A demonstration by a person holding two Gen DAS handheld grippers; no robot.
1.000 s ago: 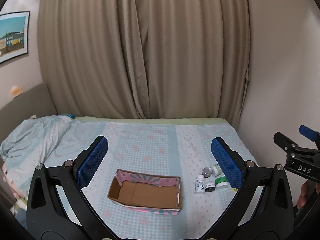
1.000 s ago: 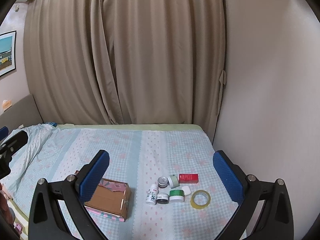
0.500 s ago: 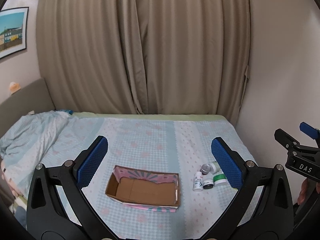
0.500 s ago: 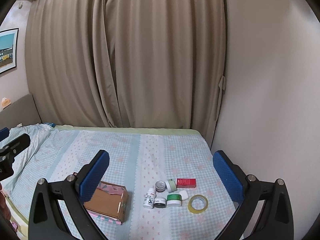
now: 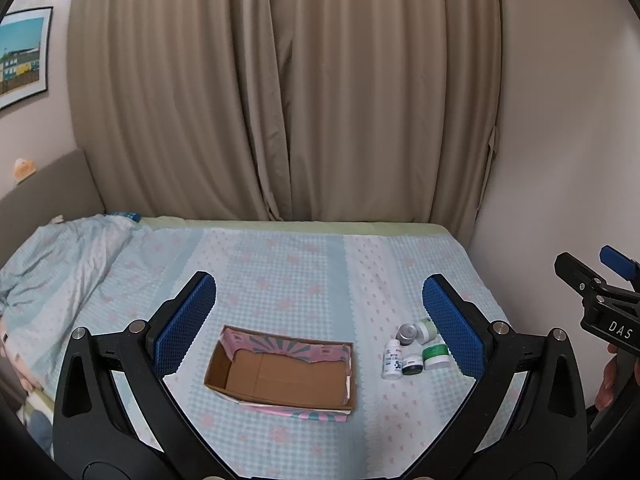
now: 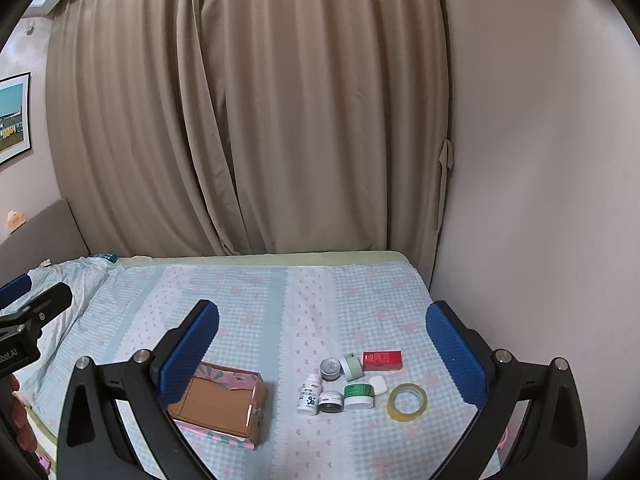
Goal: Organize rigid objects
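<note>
While held above the bed [image 5: 280, 280], left gripper [image 5: 320, 320] and right gripper [image 6: 322, 344] spread wide, gripping nothing, cardboard box [image 5: 282, 374] empty, bottle [image 6: 310, 394], jars [image 6: 359, 395], tape roll [image 6: 407, 402] clustered right of it, below both.

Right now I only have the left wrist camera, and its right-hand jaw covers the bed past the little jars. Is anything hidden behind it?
Observer: Yes. The right wrist view shows a roll of tape lying flat on the bed, to the right of the green-lidded jar.
Operator: Anything else back there?
Observer: A red box lies farther back than the roll of tape, right beside the pale green jar.
Operator: And between the two?
Observer: A small white case sits between the red box and the roll of tape.
</note>
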